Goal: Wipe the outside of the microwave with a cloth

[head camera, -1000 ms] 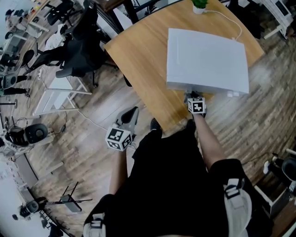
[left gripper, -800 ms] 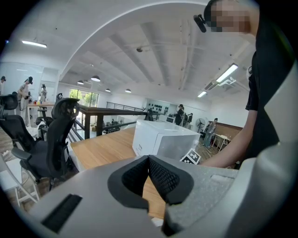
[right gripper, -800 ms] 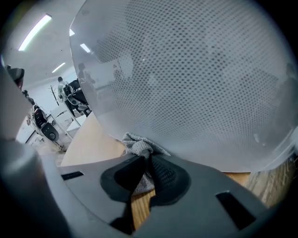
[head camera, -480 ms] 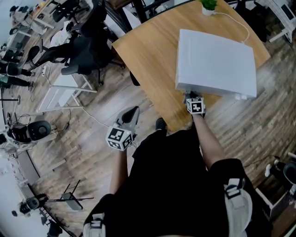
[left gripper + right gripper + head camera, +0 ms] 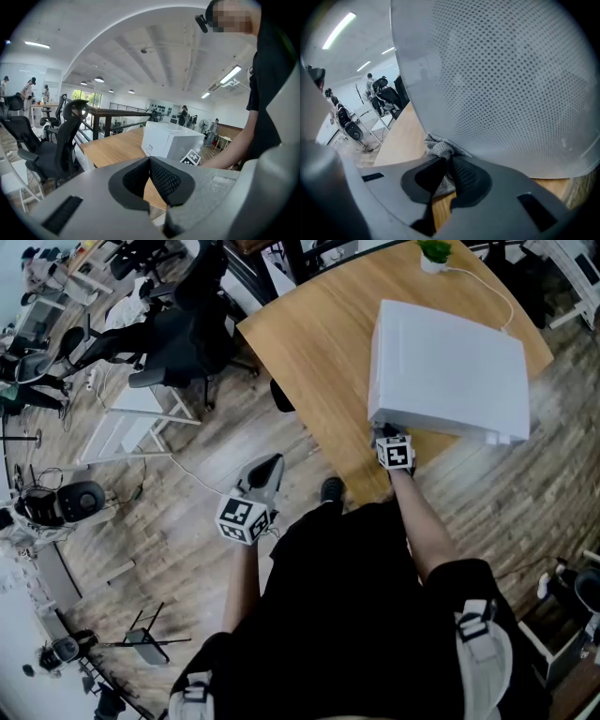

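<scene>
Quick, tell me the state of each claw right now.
Left claw: closed, holding nothing.
Right claw: closed on the cloth, which is against the microwave.

- Head view: bright, even light. The microwave top is almost washed-out white, while the table reads warm and clear.
- A soft shadow lies on the floor under the table's edge.
- Strong fisheye bend, with straight lines curving toward the corners.
- Left gripper view: ceiling strip lights glare. The corners are vignetted black, and whatever is closest to the lens is soft.
- Right gripper view: dimmer. The microwave's dotted side sits in grey shade, smearing toward the rim, and the cloth is fairly sharp.
</scene>
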### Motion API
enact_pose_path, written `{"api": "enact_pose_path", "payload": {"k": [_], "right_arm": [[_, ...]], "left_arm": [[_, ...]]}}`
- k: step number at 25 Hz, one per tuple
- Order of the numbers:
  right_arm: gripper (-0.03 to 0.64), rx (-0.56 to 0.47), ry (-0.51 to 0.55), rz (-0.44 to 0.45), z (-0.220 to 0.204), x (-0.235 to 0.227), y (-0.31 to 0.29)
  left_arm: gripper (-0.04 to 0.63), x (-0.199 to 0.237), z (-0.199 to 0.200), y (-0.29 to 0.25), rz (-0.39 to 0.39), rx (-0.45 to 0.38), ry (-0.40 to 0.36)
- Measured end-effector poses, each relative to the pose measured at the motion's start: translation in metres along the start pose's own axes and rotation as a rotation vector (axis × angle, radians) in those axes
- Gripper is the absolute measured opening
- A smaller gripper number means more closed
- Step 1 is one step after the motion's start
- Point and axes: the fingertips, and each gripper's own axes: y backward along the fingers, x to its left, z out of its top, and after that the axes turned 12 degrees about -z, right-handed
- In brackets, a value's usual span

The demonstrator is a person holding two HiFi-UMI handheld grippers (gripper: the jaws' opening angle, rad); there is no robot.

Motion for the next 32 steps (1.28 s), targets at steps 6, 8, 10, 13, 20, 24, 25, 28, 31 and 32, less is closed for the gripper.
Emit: {"api": "enact_pose_path", "payload": {"k": [6, 8, 10, 13, 20, 24, 25, 28, 31, 32], "right_arm": [[0.035, -0.004, 0.004, 0.012, 0.007, 0.023, -0.003], [0.035, -0.009, 0.007, 0.014, 0.012, 0.029, -0.004], [0.035, -0.013, -0.001, 0.014, 0.015, 0.034, -0.004], [0.035, -0.025, -0.027, -0.001, 0.016, 0.034, 0.0], [0.037, -0.038, -0.081, -0.005, 0.013, 0.04, 0.012], [0.037, -0.032, -0.106, -0.012, 0.003, 0.042, 0.025], [0.037, -0.038, -0.11, -0.017, 0.002, 0.041, 0.029], [0.037, -0.052, -0.11, -0.032, -0.009, 0.029, 0.046], [0.037, -0.037, -0.093, -0.039, -0.017, 0.016, 0.069], [0.037, -0.047, -0.087, -0.043, -0.018, 0.011, 0.077]], "left_arm": [[0.002, 0.015, -0.002, 0.014, 0.005, -0.003, 0.003], [0.002, 0.019, -0.002, 0.017, 0.001, -0.003, 0.002], [0.002, 0.023, -0.002, 0.018, -0.006, -0.002, 0.004], [0.002, 0.025, -0.002, 0.019, -0.026, 0.003, 0.002], [0.002, 0.03, -0.002, 0.016, -0.088, 0.021, -0.022], [0.002, 0.034, -0.004, 0.01, -0.126, 0.03, -0.031], [0.002, 0.034, -0.004, 0.007, -0.137, 0.033, -0.033], [0.002, 0.028, -0.004, -0.007, -0.179, 0.039, -0.038], [0.002, 0.017, 0.008, -0.023, -0.226, 0.034, -0.068], [0.002, 0.013, 0.012, -0.027, -0.237, 0.03, -0.079]]}}
